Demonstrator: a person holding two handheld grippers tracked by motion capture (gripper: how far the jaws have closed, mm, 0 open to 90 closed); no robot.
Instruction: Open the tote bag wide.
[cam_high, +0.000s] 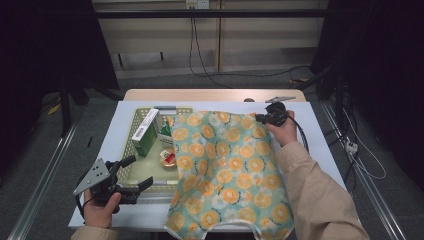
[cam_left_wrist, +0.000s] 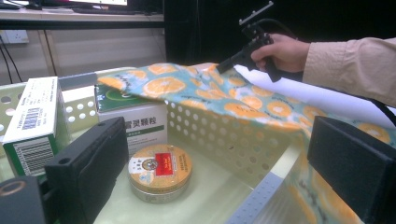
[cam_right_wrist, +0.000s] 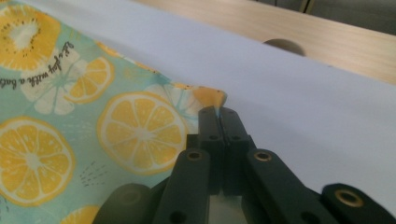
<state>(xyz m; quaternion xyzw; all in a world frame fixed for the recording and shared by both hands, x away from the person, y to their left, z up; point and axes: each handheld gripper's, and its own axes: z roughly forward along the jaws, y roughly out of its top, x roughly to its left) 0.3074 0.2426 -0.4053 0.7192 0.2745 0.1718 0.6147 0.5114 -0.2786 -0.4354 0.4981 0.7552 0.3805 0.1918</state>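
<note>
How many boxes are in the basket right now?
2: a green-and-white box standing at the basket's far left, and a second box beside it, partly under the orange-print cloth. More may be hidden.

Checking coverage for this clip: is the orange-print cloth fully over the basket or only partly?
Partly. The cloth drapes over the basket's right side; boxes and a round tin remain uncovered.

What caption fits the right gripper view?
Right hand-held gripper shut on a corner of the orange-slice print cloth above the white table cover.
</note>
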